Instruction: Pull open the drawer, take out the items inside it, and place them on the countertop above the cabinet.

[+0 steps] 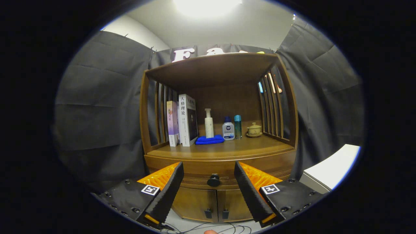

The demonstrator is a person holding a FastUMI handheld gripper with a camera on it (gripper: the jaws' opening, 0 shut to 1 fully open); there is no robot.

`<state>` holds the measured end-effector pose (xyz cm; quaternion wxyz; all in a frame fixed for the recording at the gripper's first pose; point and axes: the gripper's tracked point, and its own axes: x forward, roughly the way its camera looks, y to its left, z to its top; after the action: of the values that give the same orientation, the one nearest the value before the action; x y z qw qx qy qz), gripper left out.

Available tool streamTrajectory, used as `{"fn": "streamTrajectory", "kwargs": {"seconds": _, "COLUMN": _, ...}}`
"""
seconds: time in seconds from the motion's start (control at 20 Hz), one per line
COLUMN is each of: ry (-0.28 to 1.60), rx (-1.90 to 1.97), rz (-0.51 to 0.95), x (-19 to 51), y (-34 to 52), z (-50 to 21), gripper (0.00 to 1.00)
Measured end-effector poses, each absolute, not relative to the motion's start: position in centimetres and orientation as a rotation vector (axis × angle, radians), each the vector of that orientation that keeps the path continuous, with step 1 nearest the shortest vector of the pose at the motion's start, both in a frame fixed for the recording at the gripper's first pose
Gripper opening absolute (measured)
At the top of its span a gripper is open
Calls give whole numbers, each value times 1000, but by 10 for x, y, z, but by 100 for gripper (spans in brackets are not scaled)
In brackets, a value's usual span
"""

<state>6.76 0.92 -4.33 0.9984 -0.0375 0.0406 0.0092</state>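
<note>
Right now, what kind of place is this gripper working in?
Probably a staged household corner in a recording booth: black cloth wall hangs behind a wooden cabinet whose countertop holds books, a pump bottle and a lidded teacup. The open gripper faces the shut drawer's round knob.

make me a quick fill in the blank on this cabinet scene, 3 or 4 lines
1. The gripper has its fingers ____, with the drawer knob seen between them.
2. The drawer is ____.
3. The pump bottle stands just behind a folded ____ cloth.
4. The lidded teacup sits on the countertop at the far ____ of the row.

Missing words: open; closed; blue; right
</note>
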Motion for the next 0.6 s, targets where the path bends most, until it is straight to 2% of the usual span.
{"fn": "streamTrajectory", "kwargs": {"seconds": 0.6, "ry": 343, "rx": -61, "rz": -6, "x": 151, "y": 5, "z": -136, "gripper": 98}}
